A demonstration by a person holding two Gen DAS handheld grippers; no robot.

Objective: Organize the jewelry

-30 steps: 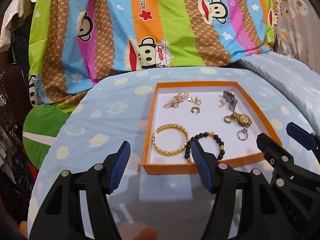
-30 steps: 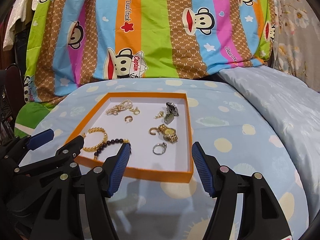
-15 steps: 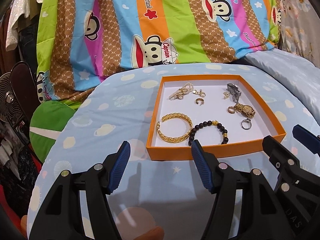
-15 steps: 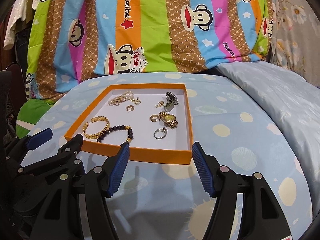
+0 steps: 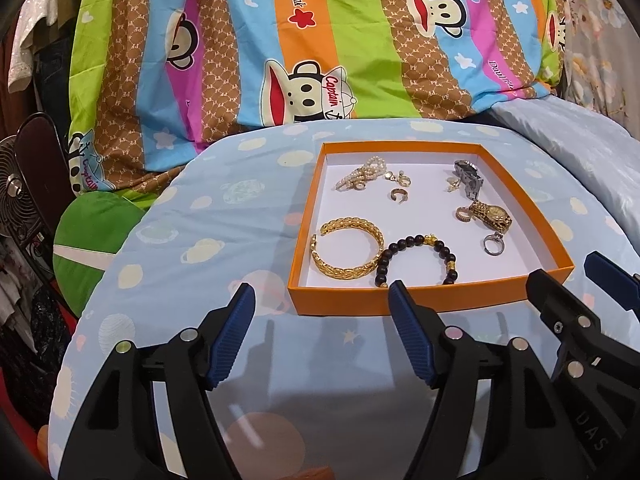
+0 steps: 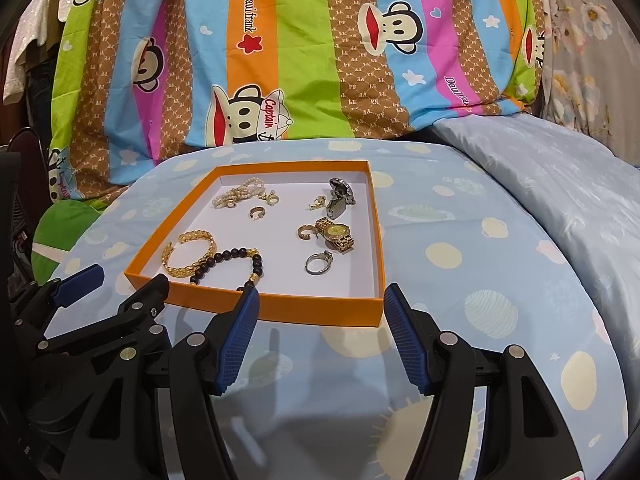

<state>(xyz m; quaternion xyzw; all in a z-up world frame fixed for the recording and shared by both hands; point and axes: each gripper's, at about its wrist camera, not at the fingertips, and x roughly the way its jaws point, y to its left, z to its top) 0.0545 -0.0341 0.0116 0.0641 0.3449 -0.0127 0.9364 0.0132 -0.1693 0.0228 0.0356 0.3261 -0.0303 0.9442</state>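
Note:
An orange tray (image 5: 360,300) (image 6: 320,312) with a white floor lies on a light-blue spotted cloth. In it are a gold bangle (image 5: 347,249) (image 6: 188,254), a dark bead bracelet (image 5: 416,258) (image 6: 228,264), a pearl piece (image 5: 362,176) (image 6: 238,194), a gold watch (image 5: 490,214) (image 6: 338,234), a silver ring (image 5: 493,244) (image 6: 318,263), small gold rings and a grey watch (image 5: 468,178). My left gripper (image 5: 322,300) hovers before the tray's near-left corner, its jaws opening, nothing between them. My right gripper (image 6: 320,300) stands open before the near-right edge, empty.
A bright striped monkey-print blanket (image 5: 320,40) rises behind the cloth. A pale blue quilt (image 6: 560,200) lies to the right. A green cushion (image 5: 92,240) and a dark fan (image 5: 20,200) sit at the left, past the rounded cloth edge.
Both grippers have drawn back slightly from the tray, which now lies farther beyond the fingertips. The left jaws have spread a little wider. The jewelry has not moved.

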